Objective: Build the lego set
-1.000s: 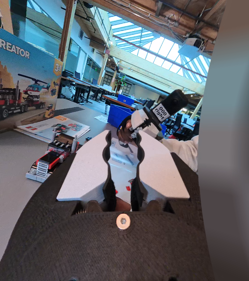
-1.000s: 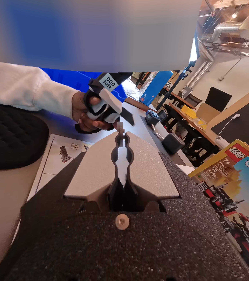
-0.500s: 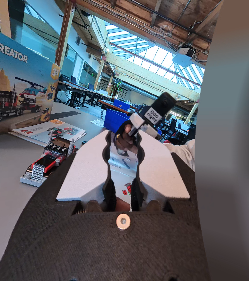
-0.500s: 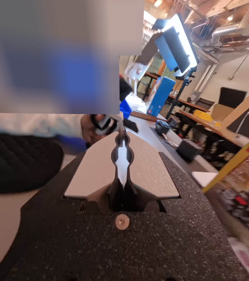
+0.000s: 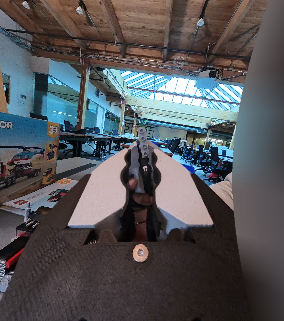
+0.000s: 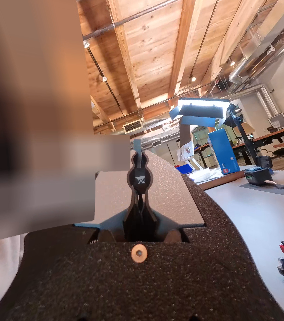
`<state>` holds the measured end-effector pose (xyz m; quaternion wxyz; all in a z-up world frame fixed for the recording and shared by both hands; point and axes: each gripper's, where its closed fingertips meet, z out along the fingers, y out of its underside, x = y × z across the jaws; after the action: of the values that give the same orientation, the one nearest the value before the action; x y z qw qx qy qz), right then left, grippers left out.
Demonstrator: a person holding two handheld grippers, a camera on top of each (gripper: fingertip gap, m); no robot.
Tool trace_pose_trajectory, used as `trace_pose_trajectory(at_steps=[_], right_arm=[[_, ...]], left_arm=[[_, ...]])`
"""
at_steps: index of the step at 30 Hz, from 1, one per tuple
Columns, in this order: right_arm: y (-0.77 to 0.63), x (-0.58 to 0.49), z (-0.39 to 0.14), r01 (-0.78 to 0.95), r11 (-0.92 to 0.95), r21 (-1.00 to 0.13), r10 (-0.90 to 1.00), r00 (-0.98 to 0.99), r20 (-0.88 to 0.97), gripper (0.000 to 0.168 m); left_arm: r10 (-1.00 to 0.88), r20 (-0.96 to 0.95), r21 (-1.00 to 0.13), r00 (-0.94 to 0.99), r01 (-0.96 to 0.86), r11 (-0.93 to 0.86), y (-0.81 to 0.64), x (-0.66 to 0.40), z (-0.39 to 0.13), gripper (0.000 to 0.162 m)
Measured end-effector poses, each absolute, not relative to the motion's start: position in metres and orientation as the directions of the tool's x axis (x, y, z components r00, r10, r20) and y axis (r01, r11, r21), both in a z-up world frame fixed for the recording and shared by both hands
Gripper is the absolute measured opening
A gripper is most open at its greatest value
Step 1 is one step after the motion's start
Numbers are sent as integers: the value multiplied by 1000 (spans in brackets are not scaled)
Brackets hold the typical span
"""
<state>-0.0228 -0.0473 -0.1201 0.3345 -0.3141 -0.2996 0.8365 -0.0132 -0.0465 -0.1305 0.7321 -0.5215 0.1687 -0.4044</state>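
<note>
Right tongs pinch the grey plate in mid-air; left tongs stand partly open around it.

My right gripper (image 6: 138, 152) is clamped on a grey plate (image 5: 143, 141), studded and upright at frame centre, well above the table (image 6: 241, 217). My left gripper (image 5: 142, 149) has a narrow gap, with the plate showing between its tips; I cannot tell whether they touch it. At left in the left wrist view, the set box (image 5: 16, 156) stands upright and its contents cannot be seen. A booklet (image 5: 38, 196) lies flat before it. The part-built truck (image 5: 4, 257) sits at lower left. At right in the right wrist view, a blue box (image 6: 222, 152) stands upright on a farther table.
</note>
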Motion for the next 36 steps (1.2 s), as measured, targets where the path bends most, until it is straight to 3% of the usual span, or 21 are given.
trace_pose_trajectory(at_steps=[10,15,18,21,25,36], right_arm=[[-49,-26,-125,-357,-590,-724,751,-573,-328,5],[-44,-36,-139,-263,-531,-805,788,-503,-356,11],[-41,-40,-152,-168,-374,-912,860,-432,-272,12],[-41,-45,-178,8,-63,-998,933,-355,-62,15],[-41,-45,-204,134,348,-928,899,-329,290,33],[-51,-43,-224,218,426,-878,855,-415,311,10]], left_arm=[[-784,142,-915,605,383,129,-50,-13,-133,8],[-736,90,-971,671,224,85,-46,-29,-148,8],[-578,-101,-995,810,-95,41,-37,-63,-173,8],[-499,-317,-919,807,-392,-51,-39,-85,-197,8],[-591,-371,-867,716,-496,-56,-46,-69,-211,8],[-696,-398,-799,597,-598,-56,-51,-45,-237,8]])
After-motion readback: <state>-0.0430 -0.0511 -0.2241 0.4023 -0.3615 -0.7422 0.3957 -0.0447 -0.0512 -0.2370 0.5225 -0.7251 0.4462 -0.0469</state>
